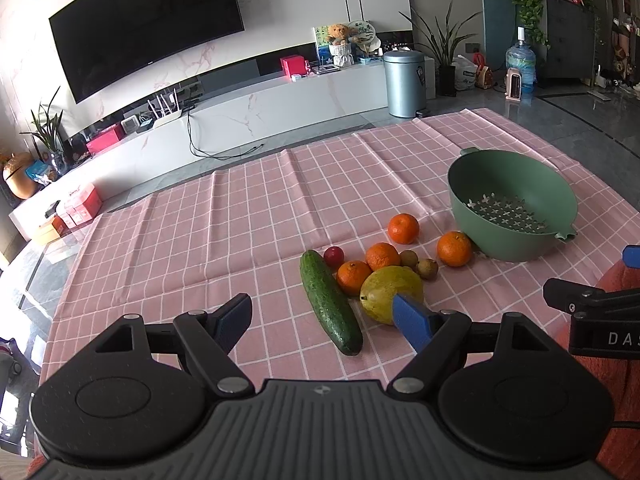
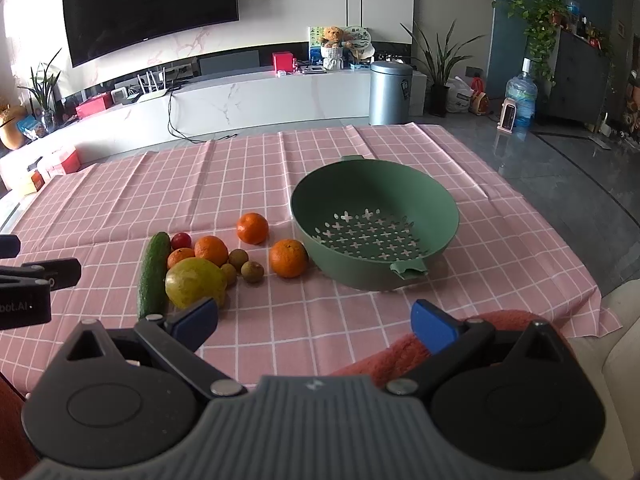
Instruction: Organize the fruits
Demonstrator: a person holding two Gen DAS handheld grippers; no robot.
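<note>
A pile of produce lies on the pink checked cloth point(image 1: 240, 220): a cucumber point(image 1: 330, 302), a yellow-green pear point(image 1: 386, 288), several oranges point(image 1: 454, 248), a small red fruit point(image 1: 333, 255) and small brown fruits point(image 1: 427, 268). An empty green colander bowl point(image 1: 516, 184) stands to their right. It also shows in the right wrist view point(image 2: 400, 184) with the cucumber point(image 2: 152, 276), pear point(image 2: 192, 280) and an orange point(image 2: 288, 258). My left gripper point(image 1: 324, 320) is open, just short of the cucumber. My right gripper point(image 2: 316, 320) is open and empty, in front of the bowl.
The cloth's right edge hangs off the table point(image 2: 600, 312). A red fuzzy cloth point(image 2: 400, 352) lies under the right gripper. Beyond the table are a white TV bench point(image 1: 260, 112), a grey bin point(image 1: 404, 80) and a water jug point(image 2: 520, 100).
</note>
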